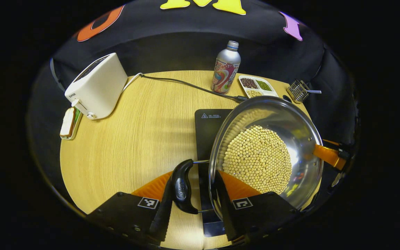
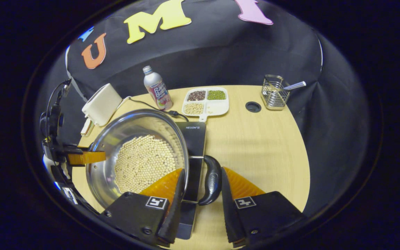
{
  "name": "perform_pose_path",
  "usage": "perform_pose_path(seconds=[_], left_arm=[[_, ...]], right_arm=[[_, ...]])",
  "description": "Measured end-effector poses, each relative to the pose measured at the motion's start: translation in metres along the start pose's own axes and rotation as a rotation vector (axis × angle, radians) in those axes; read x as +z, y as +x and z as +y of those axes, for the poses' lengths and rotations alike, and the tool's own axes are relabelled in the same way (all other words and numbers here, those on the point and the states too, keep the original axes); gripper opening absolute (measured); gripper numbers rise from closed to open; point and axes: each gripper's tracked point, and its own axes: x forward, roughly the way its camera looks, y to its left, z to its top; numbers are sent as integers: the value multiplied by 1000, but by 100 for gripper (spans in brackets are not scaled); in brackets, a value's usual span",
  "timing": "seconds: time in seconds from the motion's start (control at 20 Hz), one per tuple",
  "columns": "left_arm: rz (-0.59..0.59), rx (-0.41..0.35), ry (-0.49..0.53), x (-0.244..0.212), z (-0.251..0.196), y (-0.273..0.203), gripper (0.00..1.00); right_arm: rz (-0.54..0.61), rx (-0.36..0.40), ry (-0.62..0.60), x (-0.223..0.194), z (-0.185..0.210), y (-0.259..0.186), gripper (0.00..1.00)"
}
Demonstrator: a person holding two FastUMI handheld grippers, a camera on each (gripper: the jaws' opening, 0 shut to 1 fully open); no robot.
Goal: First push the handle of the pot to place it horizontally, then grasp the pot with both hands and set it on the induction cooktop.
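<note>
A steel pot (image 1: 290,121) holding soybeans (image 1: 257,156) sits over the black induction cooktop (image 1: 208,128); whether it rests on the cooktop I cannot tell. My left gripper (image 1: 193,175) is shut across one black side handle (image 1: 182,185), with one finger outside the handle and the other inside the pot's rim. On the opposite side, my right gripper (image 2: 202,170) clamps the other handle (image 2: 211,178) and the rim of the pot (image 2: 123,132) the same way, above the cooktop (image 2: 194,137). Each gripper's orange finger shows at the far rim in the other's view.
A white toaster (image 1: 97,86) and a small plate with bread (image 1: 68,122) stand at the table's back left. A bottle (image 1: 226,69), a divided dish of beans (image 1: 257,86) and a wire rack (image 1: 299,91) line the back. The cooktop's cable (image 1: 186,85) crosses the table.
</note>
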Motion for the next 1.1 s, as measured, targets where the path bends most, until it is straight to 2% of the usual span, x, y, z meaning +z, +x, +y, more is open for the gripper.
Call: perform_pose_path(seconds=[0.1, 0.15, 0.2, 0.25, 0.3, 0.35, 0.45, 0.5, 0.6, 0.65, 0.8, 0.95, 1.1], left_arm=[[-25, 11, -10, -3, 0, -1, 77], [-26, 16, -11, -8, 0, -6, 81], [-49, 18, -3, -7, 1, -14, 72], [-93, 36, 16, -4, 5, -23, 93], [-139, 63, 34, -3, 10, -31, 100], [-188, 90, 51, 0, 14, -42, 98], [-285, 114, 56, 5, 15, -61, 98], [-334, 113, 42, 6, 11, -72, 98], [-411, 108, 1, 5, 5, -98, 98], [-443, 98, -17, 3, 2, -109, 98], [-512, 104, -43, -7, 2, -142, 97], [-593, 141, -17, -9, 12, -178, 98], [-642, 138, -23, -11, 17, -209, 98]], right_arm=[[-4, -7, 3, -3, -3, -2, 61], [-17, -3, 19, -1, -1, -5, 70], [-39, -9, 21, -1, -1, -10, 72], [-62, -29, 2, 3, -4, -14, 67], [-87, -41, -22, 4, -4, -23, 69], [-107, -35, -47, 4, 1, -31, 81], [-160, -15, -87, 3, 14, -48, 82], [-192, 25, -87, -1, 27, -57, 81], [-214, 59, -61, -18, 40, -71, 82], [-223, 61, -56, -25, 44, -78, 90], [-252, 11, -83, -31, 41, -96, 90], [-314, 18, -110, -20, 54, -124, 90], [-392, -10, -142, -6, 62, -156, 90]])
